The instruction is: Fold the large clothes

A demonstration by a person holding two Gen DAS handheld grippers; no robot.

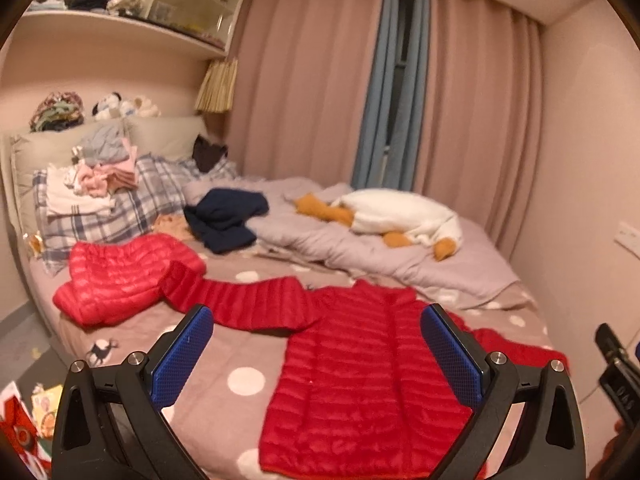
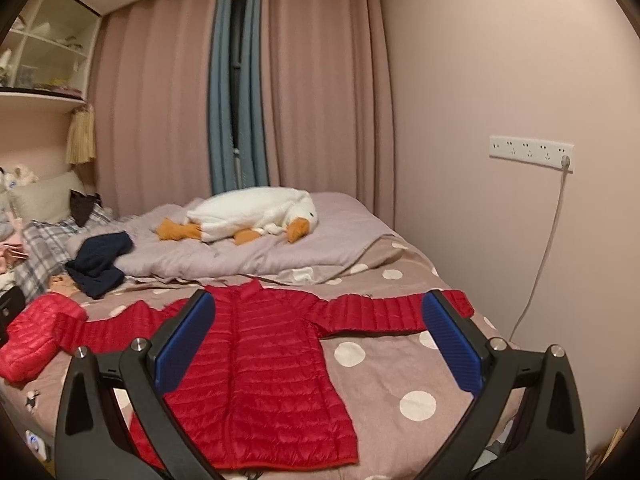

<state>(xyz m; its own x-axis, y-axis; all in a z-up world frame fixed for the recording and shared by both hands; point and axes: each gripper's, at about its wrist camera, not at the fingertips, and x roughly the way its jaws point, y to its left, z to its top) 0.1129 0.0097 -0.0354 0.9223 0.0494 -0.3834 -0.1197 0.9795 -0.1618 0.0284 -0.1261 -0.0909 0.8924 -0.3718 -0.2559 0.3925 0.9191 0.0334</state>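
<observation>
Right wrist view: puffy red down jacket [image 2: 260,360] near bed [image 2: 400,360] front edge, looks light, slippery, squishy; probably best pinched at cuffs/hem, both tongs [image 2: 318,344] [image 1: 316,354] gaping, empty.

Jacket [image 2: 256,376] flat on bed [image 2: 400,364] near edge; second jacket [image 1: 116,280] to left; goose plush [image 2: 256,214] behind on duvet [image 2: 224,254].

Off to the right of my left tongs, a black device [image 1: 619,384] at the frame's edge bears pale digits, perhaps "049", too blurred to be sure. Low to their left, printed packets [image 1: 46,410] on the floor stay unreadable.
</observation>
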